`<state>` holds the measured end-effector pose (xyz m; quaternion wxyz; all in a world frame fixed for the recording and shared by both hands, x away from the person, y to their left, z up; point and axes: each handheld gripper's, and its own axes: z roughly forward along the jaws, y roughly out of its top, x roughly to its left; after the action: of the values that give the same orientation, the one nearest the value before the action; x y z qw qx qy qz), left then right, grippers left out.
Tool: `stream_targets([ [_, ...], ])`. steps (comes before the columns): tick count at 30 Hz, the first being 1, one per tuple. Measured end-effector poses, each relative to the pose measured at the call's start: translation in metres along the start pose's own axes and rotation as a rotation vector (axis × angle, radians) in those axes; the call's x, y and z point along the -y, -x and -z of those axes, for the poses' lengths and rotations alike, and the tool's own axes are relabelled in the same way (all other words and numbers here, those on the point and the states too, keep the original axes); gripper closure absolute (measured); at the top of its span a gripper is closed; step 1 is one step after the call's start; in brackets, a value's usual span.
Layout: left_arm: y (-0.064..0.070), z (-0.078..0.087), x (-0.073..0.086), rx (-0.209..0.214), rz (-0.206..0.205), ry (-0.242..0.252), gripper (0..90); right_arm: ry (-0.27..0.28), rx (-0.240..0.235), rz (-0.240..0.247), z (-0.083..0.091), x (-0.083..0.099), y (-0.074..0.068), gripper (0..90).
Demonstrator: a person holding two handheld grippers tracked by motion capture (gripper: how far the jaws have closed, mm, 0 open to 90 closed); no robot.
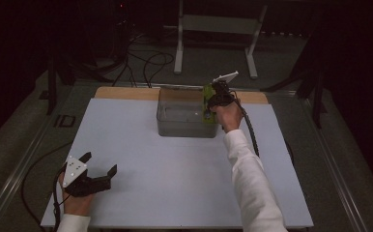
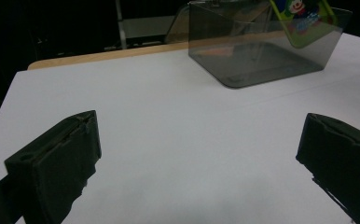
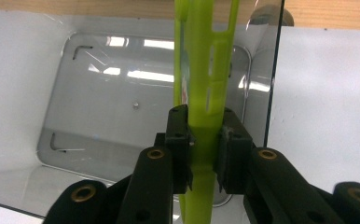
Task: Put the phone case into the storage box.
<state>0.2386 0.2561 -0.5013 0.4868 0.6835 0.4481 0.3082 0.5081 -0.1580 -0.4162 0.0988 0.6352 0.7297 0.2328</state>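
White tabletop: our right gripper pinches green toy above clear bin (left gripper spread, idle); off-centre release risks toy catching bin wall.

White table sheet; wooden edge; metal stand; floor cables.

The lime-green plastic item is thin and flat, with slots cut along its edge, and stands upright on edge. A cartoon clown picture shows on its face in the left gripper view. It is inside the clear smoky bin, against the bin's right wall. The bin stands at the far middle of the white surface.
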Motion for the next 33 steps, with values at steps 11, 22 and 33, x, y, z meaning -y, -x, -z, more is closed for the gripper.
stream_targets([
  [11, 0.000, 0.000, 0.000, 0.000, 0.000, 0.002, 0.0, -0.031, 0.008, -0.017, -0.005, 0.000, 0.001, 77.3],
  [22, -0.001, 0.001, 0.000, -0.002, 0.004, 0.004, 0.0, -0.045, 0.014, -0.034, -0.012, 0.001, 0.002, 77.2],
  [33, -0.001, 0.001, 0.000, -0.001, 0.004, 0.002, 0.0, -0.081, 0.036, -0.038, -0.018, 0.001, 0.000, 77.2],
])
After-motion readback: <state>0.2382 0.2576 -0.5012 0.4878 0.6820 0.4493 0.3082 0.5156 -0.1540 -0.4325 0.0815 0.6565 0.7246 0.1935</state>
